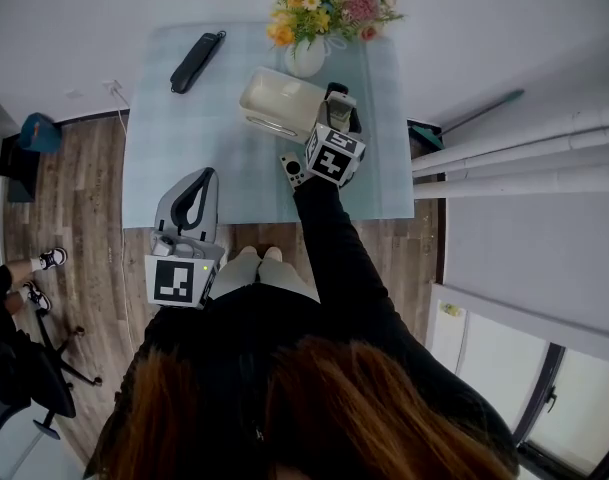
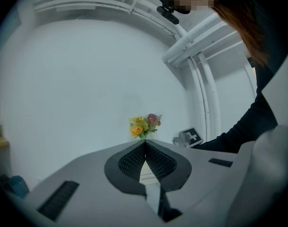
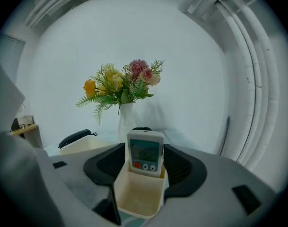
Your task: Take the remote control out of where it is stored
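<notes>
A white remote control (image 3: 144, 152) with a screen and an orange button stands upright in a cream holder (image 3: 136, 195) on the table. My right gripper (image 3: 144, 161) is open, one jaw on each side of the remote and the holder; I see no pad pressing on them. From above, the right gripper (image 1: 339, 110) is at the table's right part, beside a cream tray (image 1: 276, 103). Empty and shut, my left gripper (image 2: 144, 144) hangs over the table's front edge (image 1: 197, 186).
A vase of flowers (image 1: 309, 53) stands behind the holder at the table's far edge. A black case (image 1: 196, 61) lies far left. A small dark remote (image 1: 292, 169) lies near the right gripper's cube. White pipes (image 1: 514, 153) run along the right.
</notes>
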Demonstrator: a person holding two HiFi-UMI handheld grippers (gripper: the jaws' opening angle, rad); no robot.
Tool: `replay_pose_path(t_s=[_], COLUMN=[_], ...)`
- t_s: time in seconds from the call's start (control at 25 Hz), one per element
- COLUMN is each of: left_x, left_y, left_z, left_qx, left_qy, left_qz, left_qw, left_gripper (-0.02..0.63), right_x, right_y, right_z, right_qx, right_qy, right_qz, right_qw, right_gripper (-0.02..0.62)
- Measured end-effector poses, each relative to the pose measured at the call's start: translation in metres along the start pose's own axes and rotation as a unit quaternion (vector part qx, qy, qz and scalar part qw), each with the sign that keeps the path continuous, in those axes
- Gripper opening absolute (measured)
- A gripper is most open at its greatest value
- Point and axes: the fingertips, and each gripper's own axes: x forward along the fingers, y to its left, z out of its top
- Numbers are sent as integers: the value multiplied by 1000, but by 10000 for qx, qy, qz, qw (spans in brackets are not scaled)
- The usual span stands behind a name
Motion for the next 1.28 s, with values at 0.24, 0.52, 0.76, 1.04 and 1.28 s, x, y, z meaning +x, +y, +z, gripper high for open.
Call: replay_pose_path(t_s=[0.24, 0.52, 0.76, 1.04, 1.28], left_x=[-4, -6, -3, 0, 4], left_y=[7, 14, 15, 9, 1], left_z=[-6, -5, -7, -7, -4], left_qx=[2, -23, -46, -58, -30], left_qy=[99, 173, 148, 130, 98], left_qz=[81, 192, 160, 65, -48], left_qw=[9999, 9997, 9998, 9999, 9999], left_gripper=[5, 5, 5, 5, 5], right_x=[12, 15, 11, -5, -27], right_y=[-5, -5, -5, -5, -3], right_z=[1, 3, 4, 28, 59], right_qx=[148, 114, 211, 63, 9], right_qy=[11, -87, -248, -554, -904], right_qz=[-229, -323, -160, -13, 191], right_qw=[9996, 9994, 9993, 9984, 9957], right_gripper=[247, 253, 253, 255, 255])
